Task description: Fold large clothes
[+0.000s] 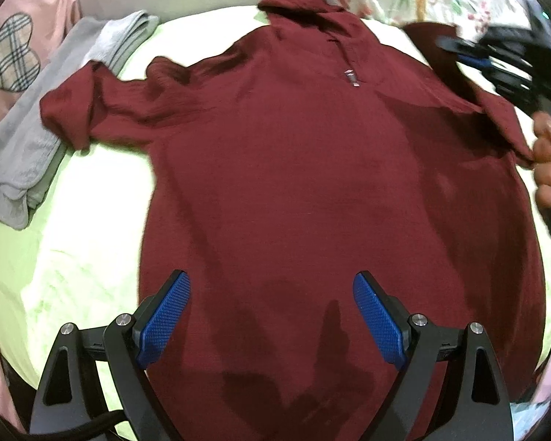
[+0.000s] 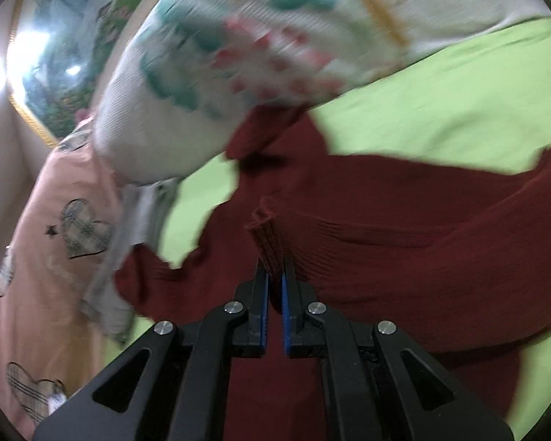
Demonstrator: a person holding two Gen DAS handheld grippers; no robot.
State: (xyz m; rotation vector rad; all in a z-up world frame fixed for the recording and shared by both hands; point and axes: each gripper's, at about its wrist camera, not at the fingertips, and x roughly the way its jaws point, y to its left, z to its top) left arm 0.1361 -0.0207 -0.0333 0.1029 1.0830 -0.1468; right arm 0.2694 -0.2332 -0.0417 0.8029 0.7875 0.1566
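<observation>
My right gripper [image 2: 274, 286] is pinching the ribbed cuff [image 2: 266, 237] of the maroon hoodie [image 1: 294, 169]. Left gripper [image 1: 272, 316] hangs spread wide over its hem, touching nothing.

Bed [image 1: 92, 257], lime-green sheet. Maroon hooded sweater [image 1: 312, 183] lies spread flat on it, hood at far end. Folded grey garment [image 1: 36, 139] on left edge, touching the sweater's left sleeve. Patterned white pillow [image 2: 238, 55] at far end.
</observation>
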